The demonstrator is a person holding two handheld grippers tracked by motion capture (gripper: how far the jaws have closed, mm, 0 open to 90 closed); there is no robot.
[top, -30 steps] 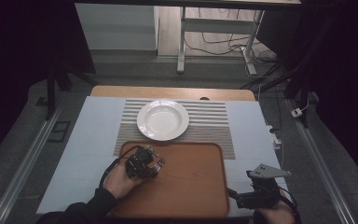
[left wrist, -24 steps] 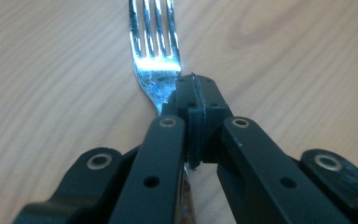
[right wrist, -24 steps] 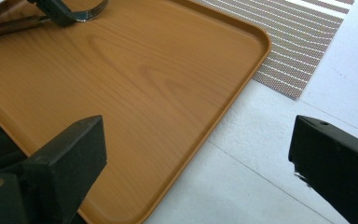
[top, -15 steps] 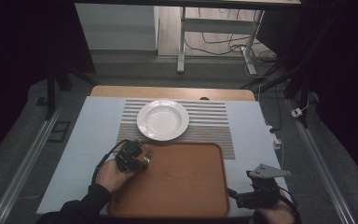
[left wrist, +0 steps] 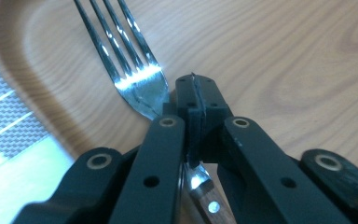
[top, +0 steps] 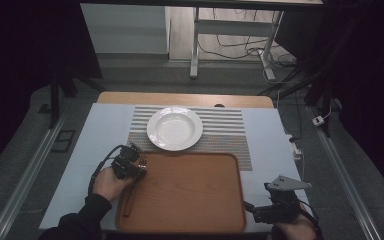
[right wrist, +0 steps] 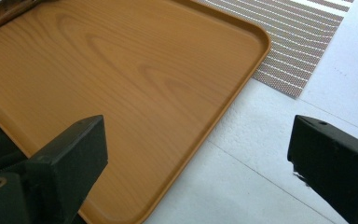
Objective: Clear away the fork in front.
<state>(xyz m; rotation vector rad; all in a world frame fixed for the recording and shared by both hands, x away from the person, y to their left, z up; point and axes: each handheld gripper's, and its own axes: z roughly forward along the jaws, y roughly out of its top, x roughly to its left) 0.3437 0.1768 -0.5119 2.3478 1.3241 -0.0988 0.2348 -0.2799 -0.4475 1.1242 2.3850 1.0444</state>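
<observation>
The left gripper (left wrist: 193, 100) clamps a fork (left wrist: 130, 70) at the tray's (top: 190, 200) left edge, carrying it; next, set it beside the plate (top: 175, 129). The right gripper (right wrist: 200, 154) waits, jaws apart.

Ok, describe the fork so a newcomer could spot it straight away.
Find the brown wooden tray in front of the round white plate. At the tray's left edge, the left gripper has its jaws shut on a silver four-tined fork with a wooden handle, the only cutlery here.
</observation>
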